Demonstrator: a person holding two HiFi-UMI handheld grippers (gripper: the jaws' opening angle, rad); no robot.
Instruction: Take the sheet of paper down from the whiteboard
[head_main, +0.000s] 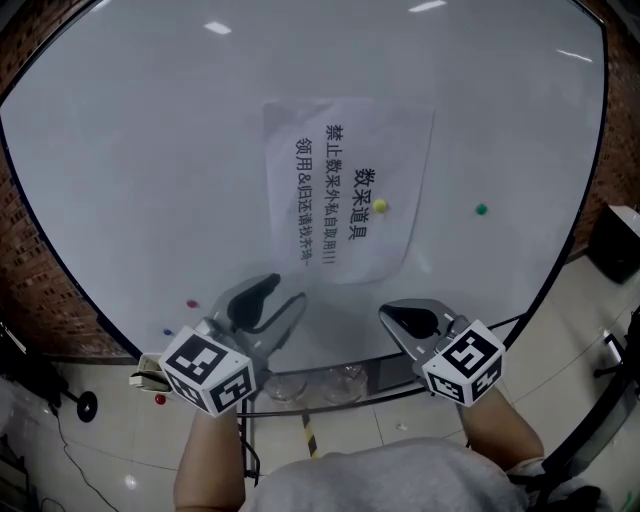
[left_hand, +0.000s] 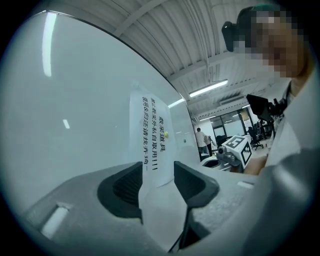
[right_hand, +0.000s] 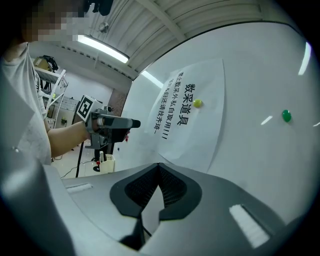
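Observation:
A white sheet of paper (head_main: 345, 190) with black print hangs on the whiteboard (head_main: 120, 150), pinned by a small yellow magnet (head_main: 379, 206). My left gripper (head_main: 277, 299) stands open just below the sheet's lower left corner. In the left gripper view the sheet (left_hand: 152, 135) and the yellow magnet (left_hand: 166, 134) show through the gap of the left gripper (left_hand: 157, 182), and no pad presses on the paper. My right gripper (head_main: 392, 314) is shut and empty below the sheet's lower right part. The right gripper view shows the right gripper (right_hand: 159, 187), the sheet (right_hand: 192, 120) and the left gripper (right_hand: 131, 123).
A green magnet (head_main: 481, 210) sits on the board to the right of the sheet. A red magnet (head_main: 190, 301) and a blue magnet (head_main: 167, 331) sit at the board's lower left. The board's tray (head_main: 320, 382) runs under both grippers. Brick wall (head_main: 30, 300) lies left.

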